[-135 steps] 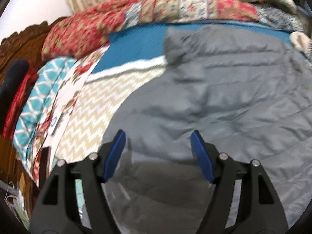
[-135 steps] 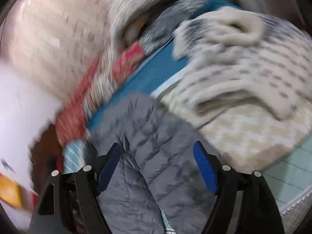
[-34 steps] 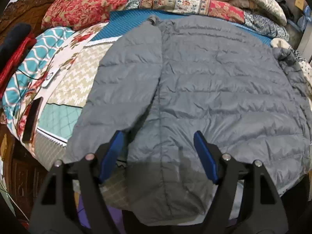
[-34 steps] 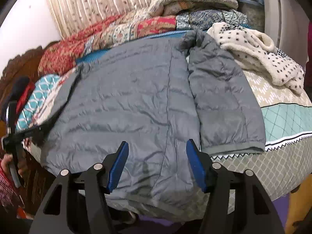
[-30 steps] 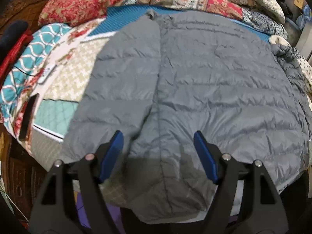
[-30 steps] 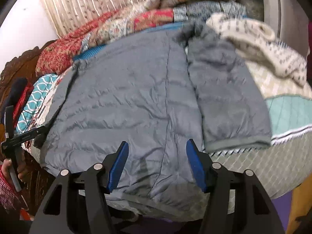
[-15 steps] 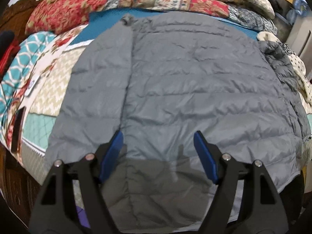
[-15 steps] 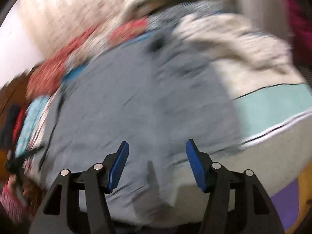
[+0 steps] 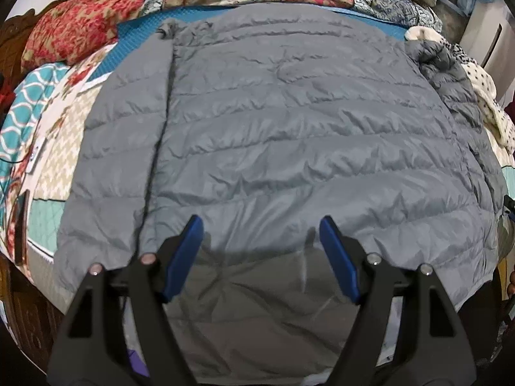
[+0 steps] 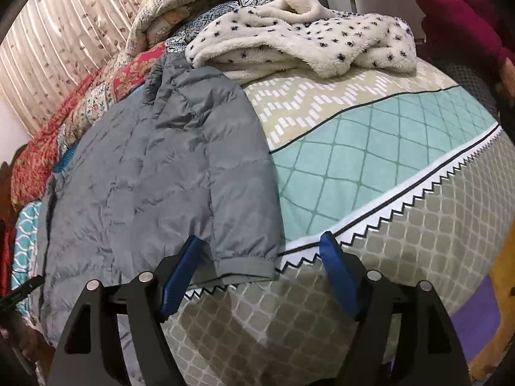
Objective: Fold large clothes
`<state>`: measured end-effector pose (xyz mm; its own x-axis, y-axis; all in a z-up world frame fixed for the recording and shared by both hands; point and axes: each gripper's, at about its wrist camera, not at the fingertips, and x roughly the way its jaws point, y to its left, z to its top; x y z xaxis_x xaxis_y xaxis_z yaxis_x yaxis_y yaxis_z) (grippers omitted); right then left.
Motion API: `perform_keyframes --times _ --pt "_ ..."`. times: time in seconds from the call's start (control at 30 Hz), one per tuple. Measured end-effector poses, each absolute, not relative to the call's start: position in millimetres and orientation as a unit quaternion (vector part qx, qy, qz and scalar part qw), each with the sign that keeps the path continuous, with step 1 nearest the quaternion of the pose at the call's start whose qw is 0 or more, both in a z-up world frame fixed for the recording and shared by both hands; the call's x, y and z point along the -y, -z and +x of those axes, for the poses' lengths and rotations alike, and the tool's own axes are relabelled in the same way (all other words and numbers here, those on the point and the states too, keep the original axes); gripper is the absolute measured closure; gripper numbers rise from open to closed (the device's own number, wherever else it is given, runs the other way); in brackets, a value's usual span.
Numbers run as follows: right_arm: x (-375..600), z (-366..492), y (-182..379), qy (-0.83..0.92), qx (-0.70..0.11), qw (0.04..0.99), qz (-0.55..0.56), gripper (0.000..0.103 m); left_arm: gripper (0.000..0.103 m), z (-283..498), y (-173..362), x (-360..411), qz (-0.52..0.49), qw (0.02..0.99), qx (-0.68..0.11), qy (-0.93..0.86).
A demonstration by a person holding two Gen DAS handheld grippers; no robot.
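A grey quilted puffer jacket lies spread flat, back up, on the bed, its hem hanging over the near edge. Its left sleeve lies along the body. My left gripper is open and empty just above the jacket's hem. In the right wrist view the jacket fills the left side, and its right sleeve ends in a cuff at the bed's edge. My right gripper is open and empty, with the cuff between its fingers' line of sight, slightly left.
A white fleece garment with black dots lies beyond the right sleeve. Folded red floral quilts and blankets are stacked at the bed's far side. The patterned bedspread covers the bed. A dark wooden bed frame stands at left.
The right gripper swung right and down to the right sleeve's cuff. The left gripper moved right, towards the middle of the hem. Both stayed open.
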<state>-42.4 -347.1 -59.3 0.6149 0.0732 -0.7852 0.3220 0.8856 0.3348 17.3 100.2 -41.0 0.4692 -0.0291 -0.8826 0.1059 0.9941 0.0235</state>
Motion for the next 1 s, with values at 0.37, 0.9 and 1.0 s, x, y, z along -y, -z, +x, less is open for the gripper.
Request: perform_keyframes --times 0.37,0.9,1.0 --pt "347.8 -23.2 61.5 0.035 -0.449 0.868 0.211 0.102 0.031 25.6 42.0 -76.4 0.046 0.853 -0.517 0.060" --pt "342.7 -9.9 -142.8 -0.030 -0.254 0.939 0.229 0.103 0.031 39.5 65.9 -88.1 0.010 0.846 -0.529 0.068" --pt "331.2 -4.9 -144.4 -0.076 -0.260 0.930 0.247 0.103 0.031 43.4 73.0 -86.5 0.010 0.840 -0.538 0.066"
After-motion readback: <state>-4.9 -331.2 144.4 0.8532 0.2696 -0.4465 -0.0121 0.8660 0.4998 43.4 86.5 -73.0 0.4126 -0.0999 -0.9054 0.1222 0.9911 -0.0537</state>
